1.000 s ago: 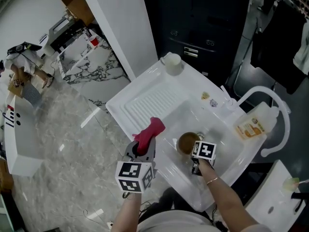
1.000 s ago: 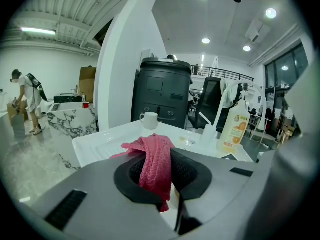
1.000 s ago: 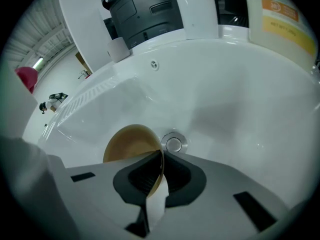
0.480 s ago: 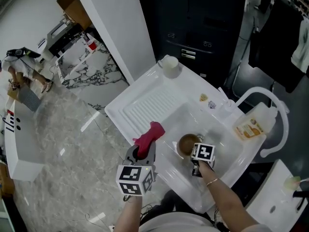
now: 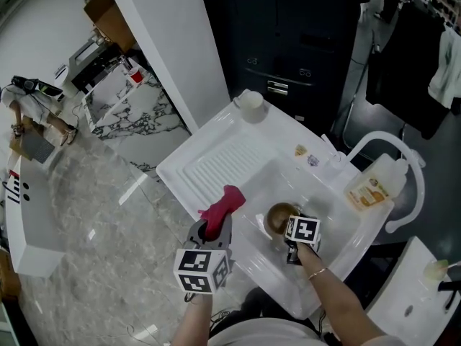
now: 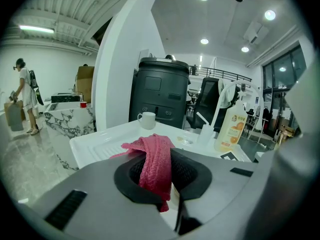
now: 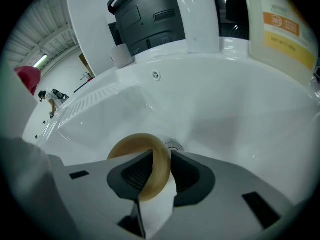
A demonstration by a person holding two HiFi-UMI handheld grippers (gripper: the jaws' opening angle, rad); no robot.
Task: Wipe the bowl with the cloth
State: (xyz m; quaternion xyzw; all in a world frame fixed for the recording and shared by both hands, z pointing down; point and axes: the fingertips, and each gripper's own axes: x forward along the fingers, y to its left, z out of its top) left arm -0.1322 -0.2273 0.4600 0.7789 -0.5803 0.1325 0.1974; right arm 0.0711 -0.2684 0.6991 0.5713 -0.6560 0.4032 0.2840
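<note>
A tan bowl (image 5: 279, 217) stands tilted in the white sink basin (image 5: 320, 193). My right gripper (image 5: 287, 232) has the bowl's near rim (image 7: 127, 146) between its jaws; the jaws are opening, though the pads still look to be touching the rim on both sides in the right gripper view (image 7: 161, 171). A red knitted cloth (image 5: 223, 202) is clamped in my left gripper (image 5: 212, 226), which is shut on it and hovers over the sink's front left edge. The cloth (image 6: 156, 156) drapes forward over the left gripper's (image 6: 157, 176) jaws.
A ribbed drainboard (image 5: 223, 157) lies left of the basin, with a white mug (image 5: 251, 101) at its far corner. A soap bottle (image 5: 374, 182) and a curved white faucet (image 5: 400, 146) stand at the right. The drain (image 7: 173, 145) sits just behind the bowl.
Both grippers have stayed almost where they were. The bowl and the cloth show no visible shift; only the head camera has drifted a little.
</note>
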